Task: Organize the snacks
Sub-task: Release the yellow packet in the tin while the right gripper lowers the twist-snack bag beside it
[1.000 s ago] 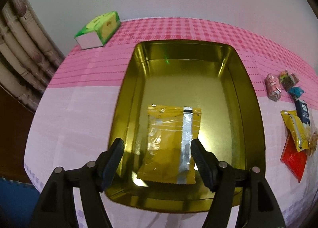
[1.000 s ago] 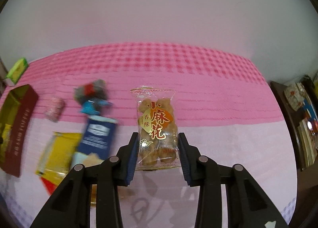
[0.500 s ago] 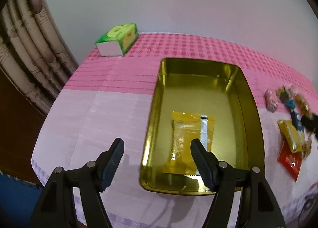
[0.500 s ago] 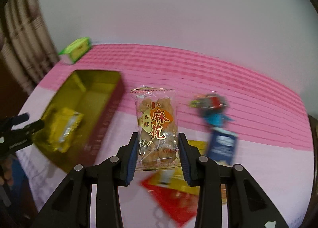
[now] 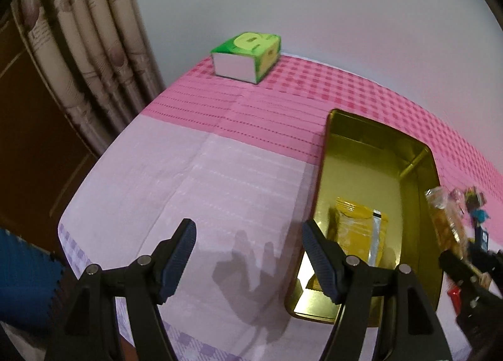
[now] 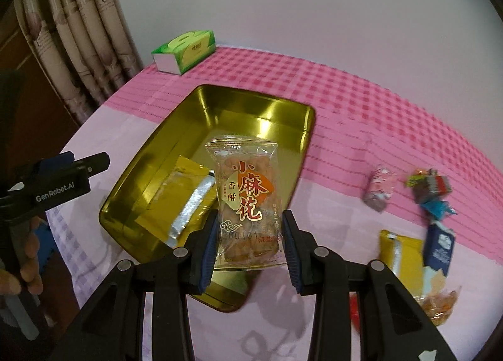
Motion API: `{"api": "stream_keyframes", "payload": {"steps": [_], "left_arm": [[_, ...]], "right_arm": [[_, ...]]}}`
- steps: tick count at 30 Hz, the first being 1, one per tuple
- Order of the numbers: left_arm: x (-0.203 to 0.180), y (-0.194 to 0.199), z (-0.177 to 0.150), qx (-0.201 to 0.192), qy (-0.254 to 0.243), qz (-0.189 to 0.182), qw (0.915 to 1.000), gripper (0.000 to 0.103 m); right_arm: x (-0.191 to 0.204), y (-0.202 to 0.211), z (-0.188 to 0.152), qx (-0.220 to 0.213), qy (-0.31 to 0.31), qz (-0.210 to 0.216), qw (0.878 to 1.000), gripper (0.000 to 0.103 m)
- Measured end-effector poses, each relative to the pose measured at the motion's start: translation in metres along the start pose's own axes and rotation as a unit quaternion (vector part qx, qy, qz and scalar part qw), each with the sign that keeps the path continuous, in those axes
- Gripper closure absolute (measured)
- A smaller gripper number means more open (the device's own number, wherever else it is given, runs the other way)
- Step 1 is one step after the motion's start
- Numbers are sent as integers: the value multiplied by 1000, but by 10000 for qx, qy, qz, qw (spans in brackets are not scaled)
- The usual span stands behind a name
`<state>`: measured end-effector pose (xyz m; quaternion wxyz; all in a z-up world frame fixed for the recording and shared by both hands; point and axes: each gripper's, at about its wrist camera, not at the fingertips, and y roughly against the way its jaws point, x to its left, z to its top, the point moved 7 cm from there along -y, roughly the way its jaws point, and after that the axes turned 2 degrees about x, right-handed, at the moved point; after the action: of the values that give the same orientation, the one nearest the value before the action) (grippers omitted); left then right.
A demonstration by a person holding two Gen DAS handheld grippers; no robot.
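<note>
Plain white wall point(image 5: 314, 15), patterned curtain point(image 5: 94, 46) at left, pink-checked tablecloth point(image 5: 220, 172)

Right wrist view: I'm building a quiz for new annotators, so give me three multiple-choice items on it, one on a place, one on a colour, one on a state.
1. Where does the yellow snack packet lie?
A. beside the tissue box
B. inside the gold tin tray
C. on the curtain

2. What colour is the tissue box?
A. green
B. blue
C. black

3. What is the right hand-held gripper doing?
A. open, empty
B. shut on the fried dough twist packet
C. shut on the tray rim

Key: B, the packet rests on the tray floor; A, its top and sides are green; B, both fingers press the clear packet's sides.
</note>
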<state>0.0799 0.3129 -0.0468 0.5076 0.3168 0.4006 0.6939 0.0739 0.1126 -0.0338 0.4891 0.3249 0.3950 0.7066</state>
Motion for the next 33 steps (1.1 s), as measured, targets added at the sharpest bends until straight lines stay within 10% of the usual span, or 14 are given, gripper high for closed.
{"api": "stream_keyframes", "payload": {"steps": [33], "left_arm": [[14,-10,-3,227,404,-112,9989,32]], "right_arm": [[32,-55,-10,487,254,-309,9980,66]]}}
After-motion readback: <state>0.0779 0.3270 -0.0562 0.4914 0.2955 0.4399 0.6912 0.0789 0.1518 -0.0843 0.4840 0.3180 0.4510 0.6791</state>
